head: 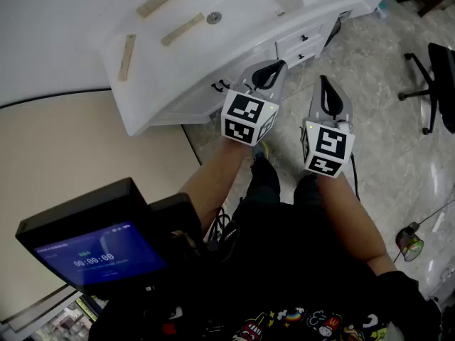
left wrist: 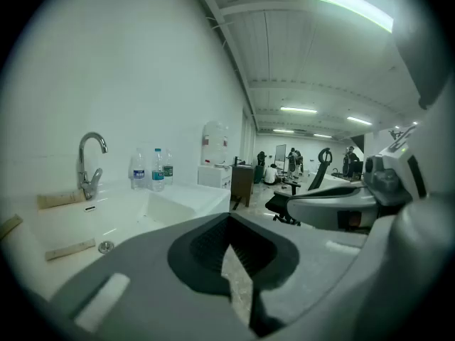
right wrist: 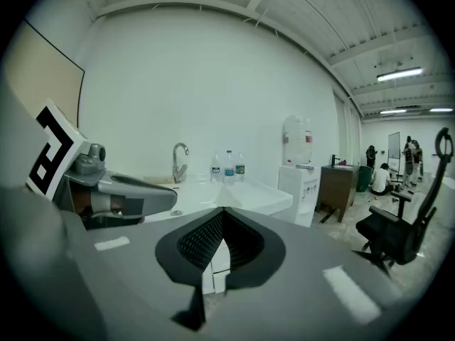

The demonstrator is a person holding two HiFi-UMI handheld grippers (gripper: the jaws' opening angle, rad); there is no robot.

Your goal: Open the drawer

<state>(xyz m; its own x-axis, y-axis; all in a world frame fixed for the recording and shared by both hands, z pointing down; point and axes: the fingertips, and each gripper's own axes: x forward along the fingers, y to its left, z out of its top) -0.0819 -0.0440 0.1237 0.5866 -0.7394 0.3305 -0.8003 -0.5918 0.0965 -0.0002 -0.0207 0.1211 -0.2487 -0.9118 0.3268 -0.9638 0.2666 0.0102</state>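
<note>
A white sink cabinet (head: 178,98) stands ahead of me. Its two small drawers (head: 302,45), with black handles, are on the right end and look closed. Through the gap of the right gripper's jaws the drawer fronts (right wrist: 220,258) show low and centred. My left gripper (head: 274,68) hovers in front of the cabinet, near a black door handle (head: 219,86) and left of the drawers. The right gripper (head: 323,84) hangs just below the drawers, apart from them. On both grippers the jaw tips meet, shut on nothing: left (left wrist: 229,216), right (right wrist: 223,210).
The sink top carries a faucet (left wrist: 89,165), water bottles (left wrist: 153,169) and wooden strips (head: 181,30). A water dispenser (right wrist: 298,144) stands beyond the cabinet. Black office chairs (head: 434,84) stand on the tiled floor at right. A beige table (head: 71,169) is at left.
</note>
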